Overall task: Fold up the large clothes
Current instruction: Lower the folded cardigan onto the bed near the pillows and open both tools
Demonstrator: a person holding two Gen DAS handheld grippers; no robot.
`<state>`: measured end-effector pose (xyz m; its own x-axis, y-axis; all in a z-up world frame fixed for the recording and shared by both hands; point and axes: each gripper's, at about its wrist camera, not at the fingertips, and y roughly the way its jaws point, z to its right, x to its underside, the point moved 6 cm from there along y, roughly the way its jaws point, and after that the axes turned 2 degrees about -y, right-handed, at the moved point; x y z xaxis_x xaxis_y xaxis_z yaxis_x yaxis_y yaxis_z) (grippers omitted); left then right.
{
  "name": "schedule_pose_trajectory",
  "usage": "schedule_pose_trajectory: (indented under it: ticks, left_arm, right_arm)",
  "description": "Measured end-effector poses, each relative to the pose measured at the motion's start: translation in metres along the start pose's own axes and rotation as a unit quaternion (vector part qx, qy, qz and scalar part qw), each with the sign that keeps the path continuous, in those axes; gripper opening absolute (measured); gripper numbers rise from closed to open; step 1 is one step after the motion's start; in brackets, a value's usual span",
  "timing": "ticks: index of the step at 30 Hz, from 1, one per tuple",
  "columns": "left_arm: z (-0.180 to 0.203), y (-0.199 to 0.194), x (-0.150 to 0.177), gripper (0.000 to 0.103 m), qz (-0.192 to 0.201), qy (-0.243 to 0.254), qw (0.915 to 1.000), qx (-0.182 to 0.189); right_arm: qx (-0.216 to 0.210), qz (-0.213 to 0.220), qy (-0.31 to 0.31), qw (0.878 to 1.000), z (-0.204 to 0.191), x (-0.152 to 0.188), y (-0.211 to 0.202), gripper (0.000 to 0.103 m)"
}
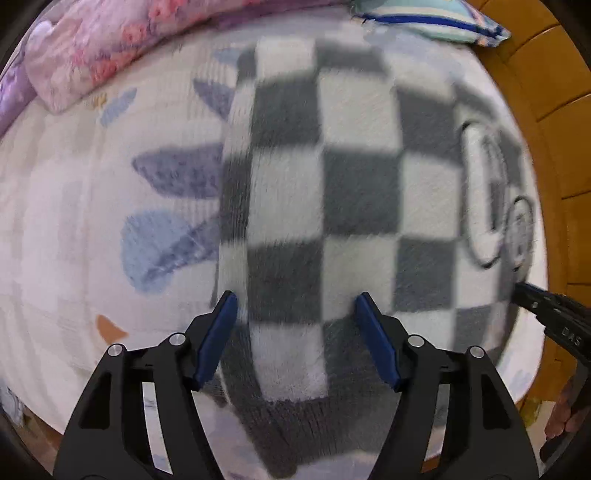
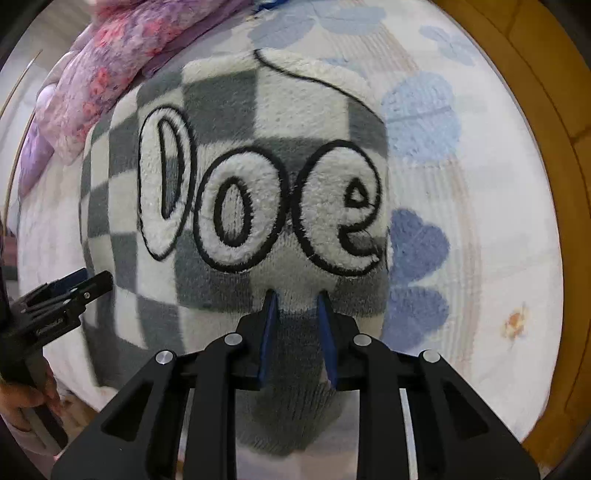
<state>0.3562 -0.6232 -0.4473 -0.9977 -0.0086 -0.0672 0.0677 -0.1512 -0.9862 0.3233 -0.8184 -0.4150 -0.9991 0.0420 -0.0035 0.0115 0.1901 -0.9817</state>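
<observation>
A fuzzy grey-and-white checkered sweater (image 1: 325, 192) lies spread on a bed, on a white bedspread (image 1: 74, 206) printed with blue leaf and flower shapes. It sits toward the bed's right side: in the left wrist view its lettered part reaches almost to the right edge, where a wooden bed frame (image 1: 546, 92) curves around the mattress. The sweater's dark ribbed hem hangs at the near edge of the bed, under both pairs of tongs. To the left of the sweater the bedspread is open as far as the left edge; at the far edge lie a bunched pink floral quilt (image 1: 85, 51) and, at the far right corner, a blue-striped pillow (image 1: 439, 20). In the right wrist view the sweater shows large white letters (image 2: 255, 195) outlined in black, and a strip of bare bedspread separates the sweater from the frame on the right. The left tongs (image 1: 295, 306) are spread wide, released, hovering over the checkered fabric near the hem with nothing between the blue pads (image 1: 218, 336). The right tongs (image 2: 295, 299) are narrower, their blue pads close on either side of a fold of grey fabric by the hem; whether they actually pinch it I cannot tell. Each view shows the other tool coming in from the side at the near edge, with the person's fingers (image 2: 26, 402) wrapped round the handle.
</observation>
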Motion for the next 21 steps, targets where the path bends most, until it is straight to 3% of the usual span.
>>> schedule_pose_trajectory:
  ticks: [2,5,7,10,15,17,21]
  left_arm:
    - [-0.001,-0.042,-0.009,0.07,0.037,0.007,0.9991,0.02]
    - [0.016,-0.054,-0.042,0.076,0.072,0.02,0.9965,0.037]
    - [0.025,-0.038,-0.066,0.076,0.079,0.033,0.9958,0.031]
    - [0.031,0.01,-0.087,0.081,0.057,0.063,0.9958,-0.033]
    - [0.021,0.021,-0.1,0.089,0.068,0.033,0.9966,-0.033]
    - [0.018,0.015,-0.094,0.09,0.065,0.029,0.9971,-0.024]
    - [0.012,-0.014,-0.081,0.091,0.094,0.023,0.9943,-0.045]
  right_arm:
    - [-0.033,0.014,0.021,0.999,0.0,-0.009,-0.019,0.025]
    - [-0.032,0.043,0.019,0.998,-0.001,-0.047,-0.037,0.025]
    - [-0.027,0.055,0.028,0.998,0.002,-0.073,-0.032,0.025]
    - [-0.019,0.052,0.038,0.998,0.01,-0.097,-0.001,0.028]
    - [-0.006,0.066,0.025,0.997,0.008,-0.103,-0.001,0.032]
    - [-0.028,0.066,0.025,0.997,0.004,-0.095,-0.006,0.056]
    - [-0.035,0.077,0.011,0.996,-0.01,-0.081,-0.026,0.078]
